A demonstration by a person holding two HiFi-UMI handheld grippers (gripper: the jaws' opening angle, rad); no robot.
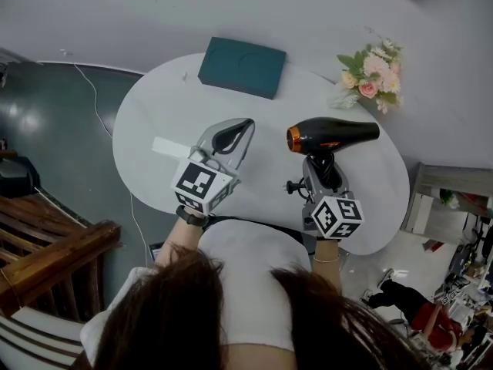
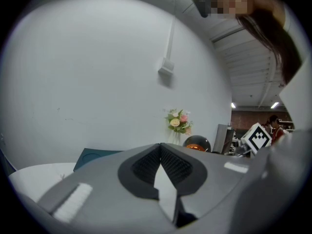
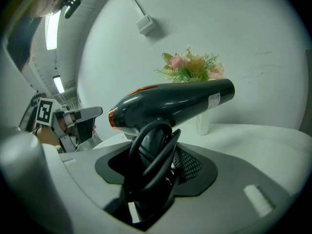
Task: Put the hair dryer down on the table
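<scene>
A black hair dryer (image 1: 333,134) with an orange ring at its rear end hangs over the white oval table (image 1: 154,106). My right gripper (image 1: 323,169) is shut on its handle and looped black cord, the barrel lying crosswise above the jaws. In the right gripper view the hair dryer (image 3: 170,104) fills the middle, with the cord (image 3: 151,155) wrapped between the pads. My left gripper (image 1: 231,139) hovers over the table's middle-left, shut and empty; its left gripper view shows the tips (image 2: 160,147) touching.
A dark teal box (image 1: 242,66) lies at the table's far edge. A vase of pink and cream flowers (image 1: 372,74) stands at the far right. A white cable (image 1: 92,91) trails on the floor at the left. Wooden furniture (image 1: 46,253) sits at the lower left.
</scene>
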